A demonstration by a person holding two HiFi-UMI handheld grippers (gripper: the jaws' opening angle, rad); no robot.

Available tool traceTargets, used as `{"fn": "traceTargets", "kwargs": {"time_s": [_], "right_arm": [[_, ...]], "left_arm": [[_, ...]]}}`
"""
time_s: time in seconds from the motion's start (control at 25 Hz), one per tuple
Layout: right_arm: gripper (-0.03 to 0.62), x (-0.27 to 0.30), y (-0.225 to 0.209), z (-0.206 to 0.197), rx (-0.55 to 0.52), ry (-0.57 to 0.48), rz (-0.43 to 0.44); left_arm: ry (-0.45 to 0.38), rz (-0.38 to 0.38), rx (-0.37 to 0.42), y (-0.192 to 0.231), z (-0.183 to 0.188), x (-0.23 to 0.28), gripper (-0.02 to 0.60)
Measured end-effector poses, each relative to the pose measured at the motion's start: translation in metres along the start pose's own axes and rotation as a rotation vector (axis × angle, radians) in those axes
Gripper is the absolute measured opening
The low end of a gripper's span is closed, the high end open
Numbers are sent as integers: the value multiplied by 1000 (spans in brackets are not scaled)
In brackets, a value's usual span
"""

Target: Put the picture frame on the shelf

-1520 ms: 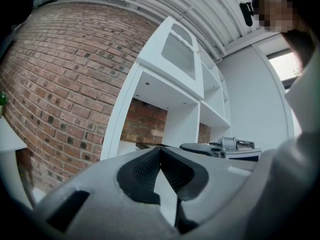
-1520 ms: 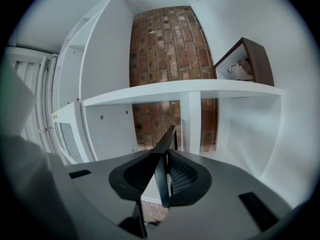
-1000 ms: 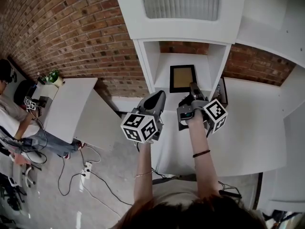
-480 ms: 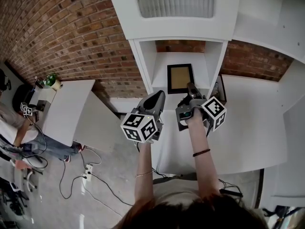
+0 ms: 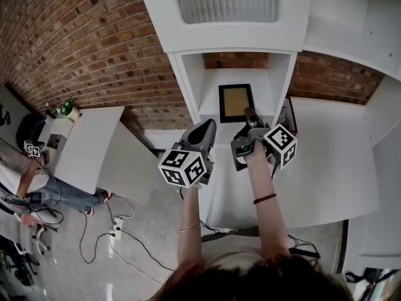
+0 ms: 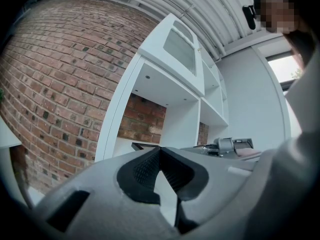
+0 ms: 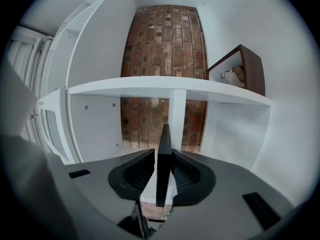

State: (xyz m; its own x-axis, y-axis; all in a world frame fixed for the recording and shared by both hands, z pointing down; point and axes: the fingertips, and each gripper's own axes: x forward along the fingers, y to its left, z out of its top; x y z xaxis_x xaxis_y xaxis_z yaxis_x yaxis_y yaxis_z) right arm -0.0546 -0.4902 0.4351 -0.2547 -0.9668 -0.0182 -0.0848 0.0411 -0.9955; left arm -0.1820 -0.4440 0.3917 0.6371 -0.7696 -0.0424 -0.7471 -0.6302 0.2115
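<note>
A black picture frame (image 5: pixel 236 103) with a tan inside is held flat in the open bay of the white shelf unit (image 5: pixel 280 74). My right gripper (image 5: pixel 250 114) is shut on the frame's near edge. In the right gripper view the frame (image 7: pixel 163 159) shows edge-on, pinched between the two dark pads (image 7: pixel 137 173), with the shelf boards (image 7: pixel 170 88) and brick wall beyond. To its left, my left gripper (image 5: pixel 204 130) hangs just outside the bay. Its jaws (image 6: pixel 159 150) touch at the tips with nothing in them.
A second dark brown frame (image 5: pixel 289 114) leans at the shelf's right side, also visible as the brown frame (image 7: pixel 246 68). The white tabletop (image 5: pixel 326 168) spreads to the right below me. A side table (image 5: pixel 88 143) with a plant (image 5: pixel 66 106), floor cables (image 5: pixel 113 224) and a seated person (image 5: pixel 25 184) lie left.
The frame and my right gripper have shifted very slightly left in the head view. The left gripper has held its place. The grip is unchanged.
</note>
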Motion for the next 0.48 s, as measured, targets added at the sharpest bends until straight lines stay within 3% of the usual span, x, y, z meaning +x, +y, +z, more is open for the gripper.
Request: {"fn": "traceTargets", "kwargs": {"time_s": [0.48], "right_arm": [[135, -1, 2, -2, -26, 38, -5]], "left_arm": [[12, -10, 0, -3, -3, 0, 11]]}}
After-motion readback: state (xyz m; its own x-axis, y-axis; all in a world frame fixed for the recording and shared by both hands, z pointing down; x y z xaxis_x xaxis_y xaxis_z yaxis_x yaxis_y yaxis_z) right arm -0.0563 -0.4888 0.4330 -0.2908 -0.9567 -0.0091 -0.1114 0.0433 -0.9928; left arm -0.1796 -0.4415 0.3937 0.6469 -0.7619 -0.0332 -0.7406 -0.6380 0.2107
